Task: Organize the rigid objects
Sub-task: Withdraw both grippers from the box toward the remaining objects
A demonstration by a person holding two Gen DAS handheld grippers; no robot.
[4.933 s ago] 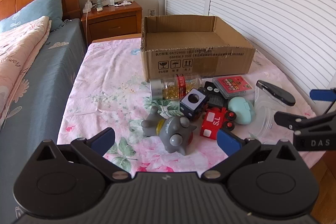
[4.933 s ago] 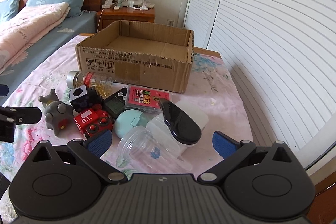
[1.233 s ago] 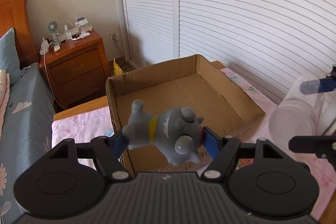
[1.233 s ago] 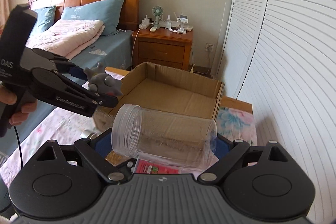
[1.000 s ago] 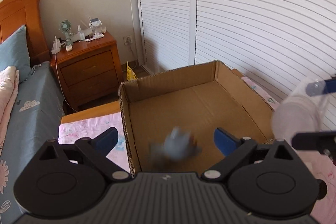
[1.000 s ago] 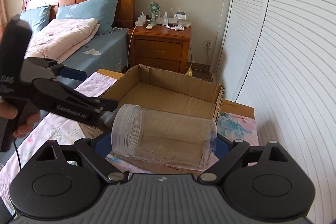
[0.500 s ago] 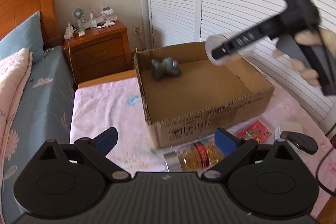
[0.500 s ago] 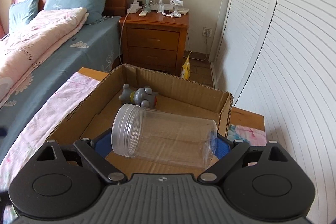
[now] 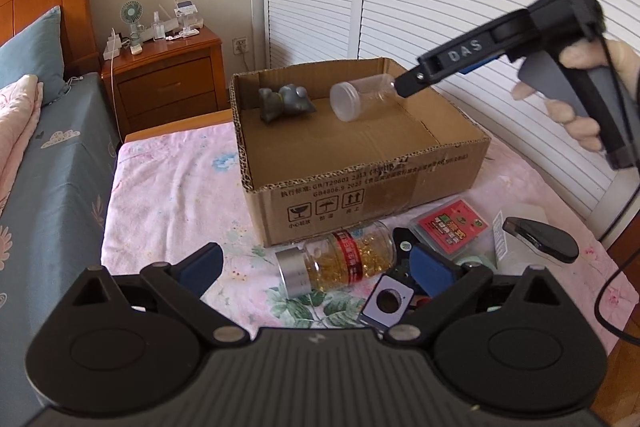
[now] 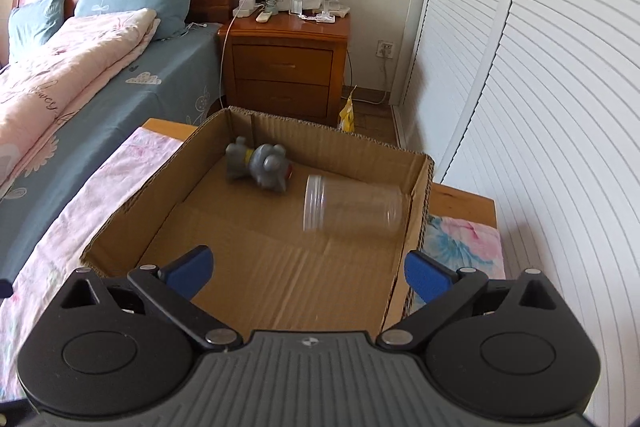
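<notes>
left gripper (image 9: 316,265) jaws wide, holding nothing, low centre of the left wrist view. right gripper (image 10: 306,269) jaws wide too, empty, above the near part of the open brown cardboard box (image 10: 132,211).

next candidate, by judgement: clear plastic bottle of yellow capsules with a silver cap (image 9: 340,263). it lies on its side on the pink floral cloth (image 9: 168,187), just ahead of the left gripper and between its pads, against the box front. long axis runs left-right across the frame, cap toward lower left. left gripper is the nearer one; the right is up over the box. a grasp across the barrel looks feasible.

box contents: grey rubbery animal toy (image 10: 260,167) at the far left corner; clear lidless plastic jar (image 10: 352,205) on its side, slightly blurred, toward the far right wall.

outside the box, lower right of the left wrist view: red flat card case (image 9: 452,229), black oval lid (image 9: 540,245).
</notes>
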